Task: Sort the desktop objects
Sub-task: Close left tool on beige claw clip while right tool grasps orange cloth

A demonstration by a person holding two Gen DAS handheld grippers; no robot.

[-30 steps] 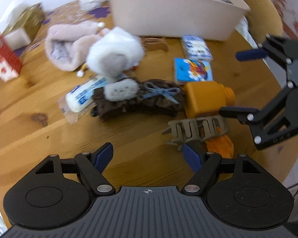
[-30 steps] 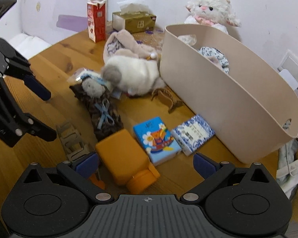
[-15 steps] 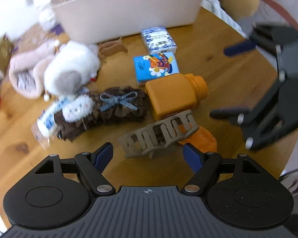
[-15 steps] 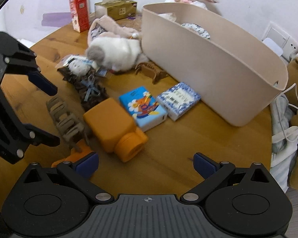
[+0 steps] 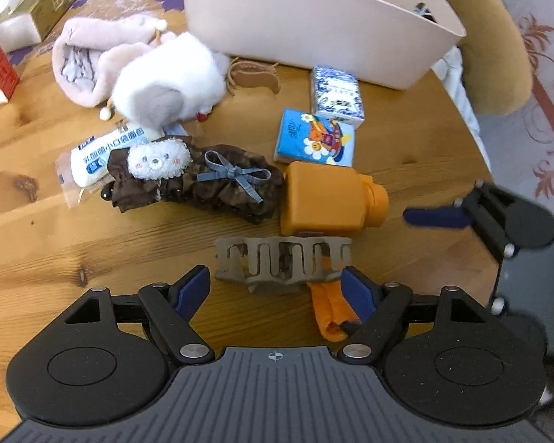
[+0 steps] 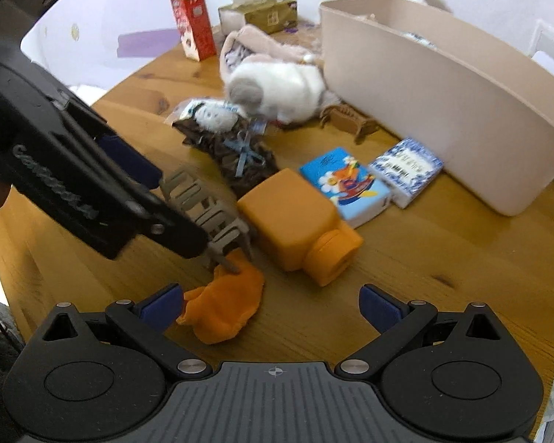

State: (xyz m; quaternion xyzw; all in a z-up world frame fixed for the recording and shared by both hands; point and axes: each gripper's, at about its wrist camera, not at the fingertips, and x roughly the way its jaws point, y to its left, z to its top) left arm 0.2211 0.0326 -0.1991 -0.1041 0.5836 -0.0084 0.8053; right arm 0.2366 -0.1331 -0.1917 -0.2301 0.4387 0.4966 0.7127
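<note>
Two sets of tongs w/ blue pads over a round wooden bench (image 5: 92, 236). Big beige plastic tub (image 6: 443, 85) sits at the back edge. Orange squarish plastic bottle (image 5: 325, 199) lies on its side mid-bench. Left tongs (image 5: 275, 289) spread wide, straddling a grey-brown toothed hair claw clip (image 5: 284, 260) lying on an orange cloth (image 6: 225, 306). Right tongs (image 6: 271, 304) also agape, empty, near that cloth.

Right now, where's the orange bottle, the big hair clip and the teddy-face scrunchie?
orange bottle (image 5: 323, 199), left wrist view, flat side of body.
hair clip (image 5: 282, 262), left wrist view, middle teeth.
scrunchie (image 5: 221, 184), left wrist view, brown ruffle under bow.
</note>
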